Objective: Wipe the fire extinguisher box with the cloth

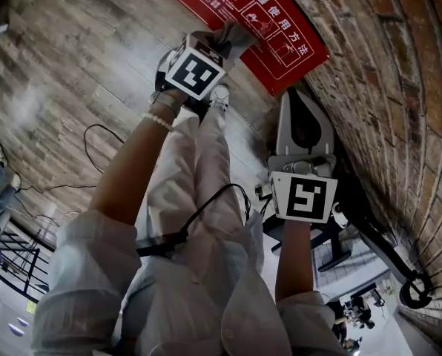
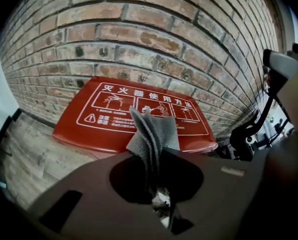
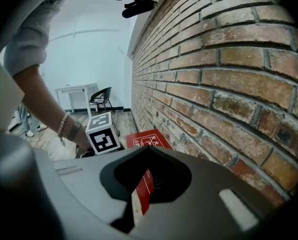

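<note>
Currently, in the head view, the fire extinguisher box [image 1: 259, 19] sits at 1 o'clock. It is red with white printed diagrams and lies against the foot of the brick wall [image 1: 399, 87] on the wooden floor [image 1: 73, 73].

Left claw [image 1: 230, 41]: at 12 o'clock, at the box's near edge. In the left gripper view I read its jaws pressed together on the cloth [image 2: 153, 133], a grey folded piece that stands up out of the claw [image 2: 158, 156] in front of the box lid [image 2: 114, 121]. I cannot tell from either view whether the cloth [image 1: 239, 34] touches the lid.

Right claw [image 1: 295, 99]: at 3 o'clock in the head view, beside the wall and well apart from the left one. In the right gripper view its jaws [image 3: 150, 149] are drawn together with nothing pinched. Only a thin slit is left, and a strip of the red box [image 3: 148, 138] shows through it.

In the same view the left claw's marker cube [image 3: 104, 132] sits at 9 o'clock of the box. A beaded bracelet [image 3: 64, 124] is on the wrist above it. The brick wall [image 3: 229, 84] fills the frame from 12 to 5 o'clock.
</note>
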Motion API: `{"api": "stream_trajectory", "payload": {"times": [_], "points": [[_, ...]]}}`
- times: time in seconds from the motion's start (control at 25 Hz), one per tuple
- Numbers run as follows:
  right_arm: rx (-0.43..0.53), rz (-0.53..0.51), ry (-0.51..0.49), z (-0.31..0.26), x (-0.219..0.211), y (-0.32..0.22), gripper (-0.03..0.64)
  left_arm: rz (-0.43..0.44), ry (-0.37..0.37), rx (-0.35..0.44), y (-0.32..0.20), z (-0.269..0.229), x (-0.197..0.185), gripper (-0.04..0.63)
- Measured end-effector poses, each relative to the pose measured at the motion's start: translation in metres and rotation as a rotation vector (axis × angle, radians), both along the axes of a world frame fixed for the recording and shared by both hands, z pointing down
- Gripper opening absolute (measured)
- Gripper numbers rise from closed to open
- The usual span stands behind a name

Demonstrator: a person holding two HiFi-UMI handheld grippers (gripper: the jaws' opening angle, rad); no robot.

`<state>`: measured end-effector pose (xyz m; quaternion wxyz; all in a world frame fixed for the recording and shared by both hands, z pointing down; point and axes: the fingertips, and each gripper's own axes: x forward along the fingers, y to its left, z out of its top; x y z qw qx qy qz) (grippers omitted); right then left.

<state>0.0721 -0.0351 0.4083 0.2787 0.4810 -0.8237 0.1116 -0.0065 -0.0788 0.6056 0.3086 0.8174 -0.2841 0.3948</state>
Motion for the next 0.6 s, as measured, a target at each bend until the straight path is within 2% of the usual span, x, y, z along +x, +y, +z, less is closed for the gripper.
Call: {"api": "stream_trajectory", "payload": {"times": [0.4,0.6], "points": [[-0.005,-0.013,0.006,0.002,-0.017,-0.002,0.006,-0.062,-0.039,0.034,-0.038,0.002,-0.051,0.012],[-0.006,-0.022,0.006,0.004,-0.025,-0.002,0.006,-0.050,-0.059,0.058,-0.049,0.002,-0.067,0.012]]}}
